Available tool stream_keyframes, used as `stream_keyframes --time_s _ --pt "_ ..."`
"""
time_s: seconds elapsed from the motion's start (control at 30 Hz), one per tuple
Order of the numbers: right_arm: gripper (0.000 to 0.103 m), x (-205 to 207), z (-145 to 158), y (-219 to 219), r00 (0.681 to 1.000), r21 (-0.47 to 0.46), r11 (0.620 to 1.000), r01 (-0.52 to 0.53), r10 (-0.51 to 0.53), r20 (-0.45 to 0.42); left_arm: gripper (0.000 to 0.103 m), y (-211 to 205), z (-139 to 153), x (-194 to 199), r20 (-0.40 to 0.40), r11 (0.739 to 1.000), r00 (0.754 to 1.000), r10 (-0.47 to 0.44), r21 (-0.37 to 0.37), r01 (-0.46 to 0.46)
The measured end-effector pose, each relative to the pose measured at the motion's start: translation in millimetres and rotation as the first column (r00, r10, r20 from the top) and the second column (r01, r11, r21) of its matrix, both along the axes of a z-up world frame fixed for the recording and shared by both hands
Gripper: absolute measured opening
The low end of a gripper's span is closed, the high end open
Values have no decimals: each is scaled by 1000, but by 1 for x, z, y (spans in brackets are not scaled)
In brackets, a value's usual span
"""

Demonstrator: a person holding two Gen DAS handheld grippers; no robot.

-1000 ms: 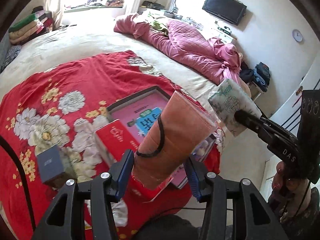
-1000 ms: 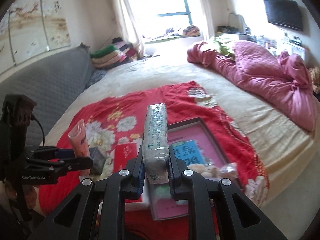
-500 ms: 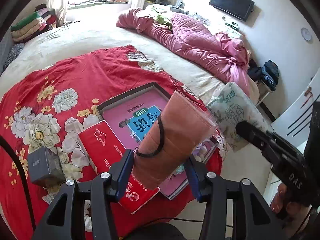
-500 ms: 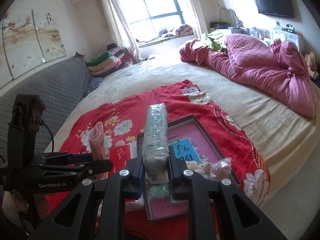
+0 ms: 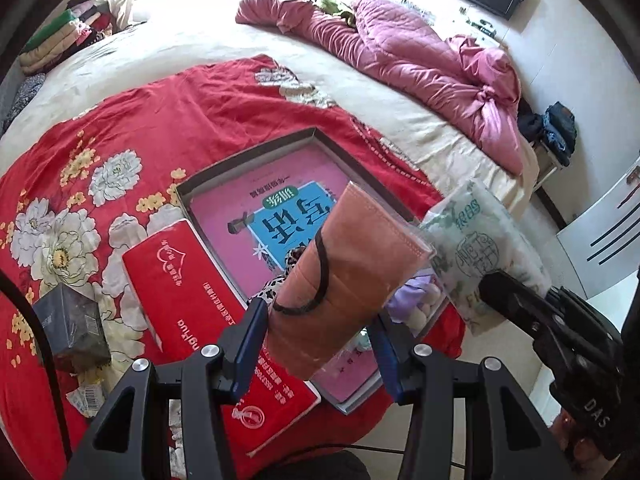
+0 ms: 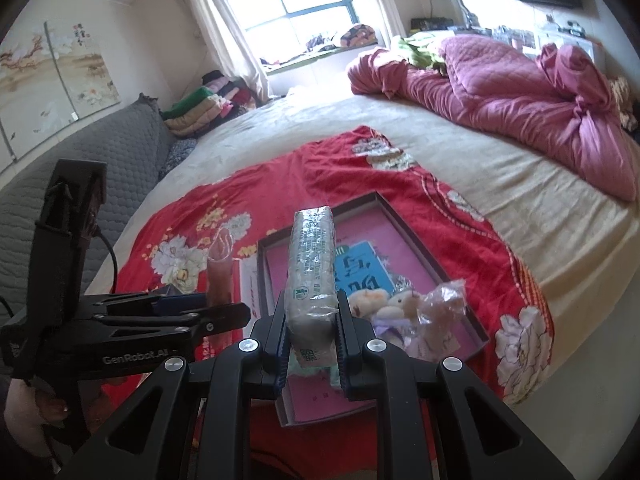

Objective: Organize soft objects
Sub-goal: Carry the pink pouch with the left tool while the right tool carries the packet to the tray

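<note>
The left gripper (image 5: 316, 344) is clamped on a bagged salmon-coloured face mask pack (image 5: 352, 280) that stands up between its blue pads and leans away toward the upper right. The right gripper (image 6: 313, 332) pinches a narrow tissue pack (image 6: 312, 268) edge-on, upright between its fingers. Just below and beyond both grippers lies the shallow open box (image 5: 256, 160) on the red floral cloth (image 5: 168, 120), with small plush toys (image 6: 378, 300) and a crumpled clear bag (image 6: 442, 300) at its near right corner. Left of the left gripper, a red tissue box (image 5: 180, 280) touches the open box's side; further left sits a small dark box (image 5: 72, 328). Far beyond, a pink quilt (image 5: 420, 60) lies bunched on the bed.
</note>
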State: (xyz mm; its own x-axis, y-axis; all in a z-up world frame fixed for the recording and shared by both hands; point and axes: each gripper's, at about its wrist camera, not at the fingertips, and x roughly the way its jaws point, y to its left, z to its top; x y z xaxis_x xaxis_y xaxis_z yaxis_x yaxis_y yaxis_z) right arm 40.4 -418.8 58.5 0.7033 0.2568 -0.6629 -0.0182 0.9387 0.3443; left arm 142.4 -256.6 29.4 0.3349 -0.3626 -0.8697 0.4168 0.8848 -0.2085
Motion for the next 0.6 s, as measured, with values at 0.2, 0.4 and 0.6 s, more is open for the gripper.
stream_keyframes --time_s 0.2,0.4,0.6 --pt "20 4 -14 -1 999 14 1000 -8 8 -33 51 -10 -16 11 -24 999 1000 -6 34 7" --pt "20 9 -29 3 998 46 999 -19 22 -64 51 -16 -28 19 -45 998 999 -5 57 8" --pt "20 14 -44 8 995 57 998 -30 35 -98 51 -16 -31 24 -48 998 999 -2 68 5"
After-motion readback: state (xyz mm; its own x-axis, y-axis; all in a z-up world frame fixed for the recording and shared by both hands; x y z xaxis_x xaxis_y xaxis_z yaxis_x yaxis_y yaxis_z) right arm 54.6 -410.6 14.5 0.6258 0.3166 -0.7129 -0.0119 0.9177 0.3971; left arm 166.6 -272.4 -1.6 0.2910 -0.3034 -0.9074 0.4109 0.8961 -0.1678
